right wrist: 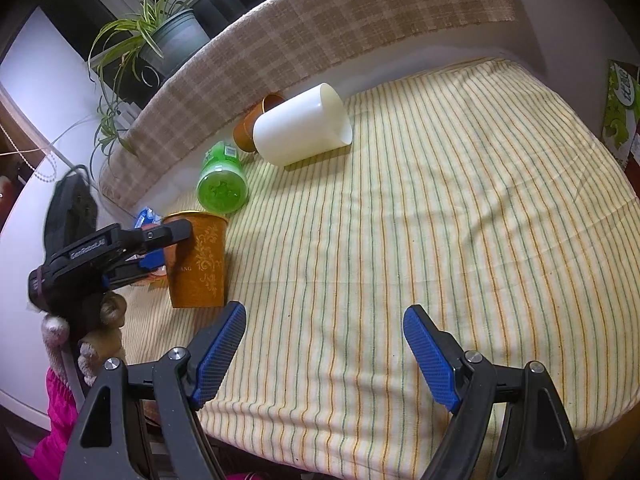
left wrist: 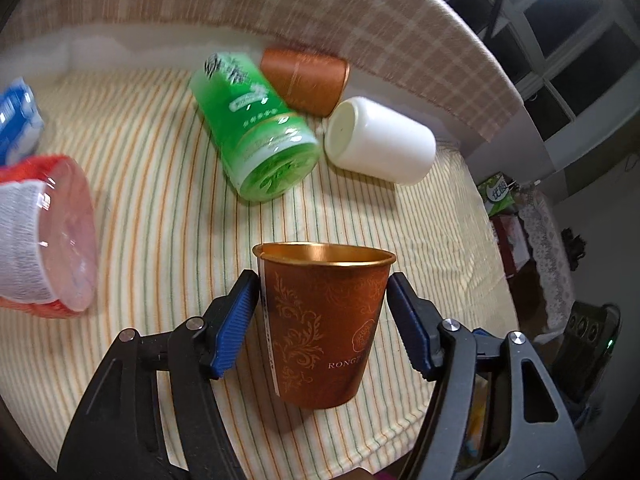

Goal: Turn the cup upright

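A brown paper cup with a gold floral pattern (left wrist: 320, 324) stands upright, mouth up, on the striped cloth. It also shows in the right wrist view (right wrist: 198, 262). My left gripper (left wrist: 322, 320) has its blue pads (left wrist: 236, 332) on both sides of the cup; the left pad touches it, the right pad (left wrist: 408, 328) is at its edge with a sliver of gap. My right gripper (right wrist: 324, 356) is open and empty over the cloth, to the right of the cup.
A white cup (left wrist: 380, 140) (right wrist: 300, 128), a second brown cup (left wrist: 306, 76) (right wrist: 252, 124) and a green bottle (left wrist: 256, 128) (right wrist: 222, 180) lie on their sides at the back. A red-labelled clear container (left wrist: 44, 232) lies at the left. The table edge (right wrist: 360, 468) is near.
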Tool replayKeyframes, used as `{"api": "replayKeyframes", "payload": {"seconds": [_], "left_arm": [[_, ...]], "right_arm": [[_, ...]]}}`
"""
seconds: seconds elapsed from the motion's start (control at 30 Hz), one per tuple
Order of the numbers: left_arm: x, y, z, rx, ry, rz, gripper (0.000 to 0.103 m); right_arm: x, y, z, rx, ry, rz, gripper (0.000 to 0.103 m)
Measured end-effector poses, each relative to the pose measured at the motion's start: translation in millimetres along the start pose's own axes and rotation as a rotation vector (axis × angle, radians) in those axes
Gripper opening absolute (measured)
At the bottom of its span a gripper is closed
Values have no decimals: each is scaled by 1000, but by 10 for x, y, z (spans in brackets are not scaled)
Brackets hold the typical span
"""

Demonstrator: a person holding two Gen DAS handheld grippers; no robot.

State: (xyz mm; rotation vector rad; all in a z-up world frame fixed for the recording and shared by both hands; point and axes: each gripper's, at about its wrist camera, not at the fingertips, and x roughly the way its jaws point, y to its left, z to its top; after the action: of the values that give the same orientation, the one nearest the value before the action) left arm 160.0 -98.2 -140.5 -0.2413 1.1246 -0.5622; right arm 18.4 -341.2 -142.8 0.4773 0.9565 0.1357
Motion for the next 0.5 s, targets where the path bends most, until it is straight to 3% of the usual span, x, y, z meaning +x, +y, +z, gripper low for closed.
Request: {"api": "replayKeyframes", "payload": {"seconds": [0.5], "left_arm": [[-199,-353,-162,171,-163,148,67]], "right_arm": [[-13,109,-14,-33,-20,-18,83]]}}
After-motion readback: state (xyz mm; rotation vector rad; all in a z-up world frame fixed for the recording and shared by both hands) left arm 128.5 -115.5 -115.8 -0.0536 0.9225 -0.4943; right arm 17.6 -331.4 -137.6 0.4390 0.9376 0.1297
